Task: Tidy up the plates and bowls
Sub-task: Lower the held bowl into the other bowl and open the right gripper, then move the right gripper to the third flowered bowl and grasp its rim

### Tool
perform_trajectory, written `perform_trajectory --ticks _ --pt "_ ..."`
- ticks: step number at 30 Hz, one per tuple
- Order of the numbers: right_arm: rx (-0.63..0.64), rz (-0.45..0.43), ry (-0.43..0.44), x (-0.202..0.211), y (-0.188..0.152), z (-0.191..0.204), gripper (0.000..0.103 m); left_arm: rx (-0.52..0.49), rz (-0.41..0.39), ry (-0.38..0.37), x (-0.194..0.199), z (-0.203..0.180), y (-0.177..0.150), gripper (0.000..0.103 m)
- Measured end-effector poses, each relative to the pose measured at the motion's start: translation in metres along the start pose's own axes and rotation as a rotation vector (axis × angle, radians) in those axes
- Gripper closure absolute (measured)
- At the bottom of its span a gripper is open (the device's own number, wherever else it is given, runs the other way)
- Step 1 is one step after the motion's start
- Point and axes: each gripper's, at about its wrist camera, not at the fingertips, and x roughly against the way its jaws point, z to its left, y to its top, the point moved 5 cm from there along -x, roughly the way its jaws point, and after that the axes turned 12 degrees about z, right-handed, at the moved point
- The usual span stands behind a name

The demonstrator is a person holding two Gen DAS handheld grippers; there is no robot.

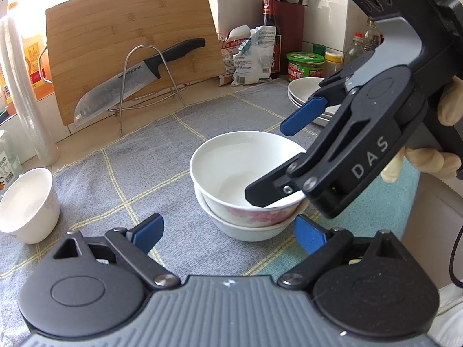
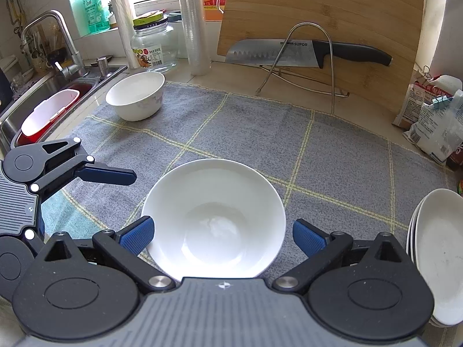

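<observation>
Two nested white bowls (image 1: 231,162) stand on the grey checked cloth (image 1: 144,173); the upper one has pink flowers on its side. My right gripper (image 1: 266,162) comes in from the right, open, with one finger inside the upper bowl and the other beyond its far rim. In the right wrist view that bowl (image 2: 214,219) lies between the spread pads of the right gripper (image 2: 224,235), which do not press on it. My left gripper (image 1: 228,235) is open just short of the stack, holding nothing. A third bowl (image 1: 26,205) (image 2: 136,95) stands apart. A plate stack (image 1: 301,92) (image 2: 437,254) sits at the right.
A bamboo cutting board (image 2: 318,8) and a knife (image 2: 289,53) lean on a wire rack at the back. The sink (image 2: 37,92) with a red-and-white tub lies at the left. A jar (image 2: 153,46), bottles and bags (image 1: 251,55) line the counter's back. A gloved hand (image 1: 448,107) holds the right gripper.
</observation>
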Motion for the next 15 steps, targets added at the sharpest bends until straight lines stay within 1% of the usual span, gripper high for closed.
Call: perform_trajectory --ticks 4,7,12,15 --pt "0.034 -0.020 -0.017 0.007 0.008 0.009 0.000 0.026 -0.010 0.034 0.006 0.014 -0.007 0.007" --pt "0.055 -0.030 -0.010 0.009 0.016 0.017 0.000 0.062 -0.013 0.070 0.009 0.028 -0.013 0.006" --pt "0.099 -0.039 0.013 0.007 0.034 0.033 0.000 0.129 -0.019 0.128 0.014 0.054 -0.025 0.006" --pt "0.111 -0.046 0.044 0.005 0.046 0.044 0.000 0.176 -0.021 0.173 0.016 0.072 -0.033 0.006"
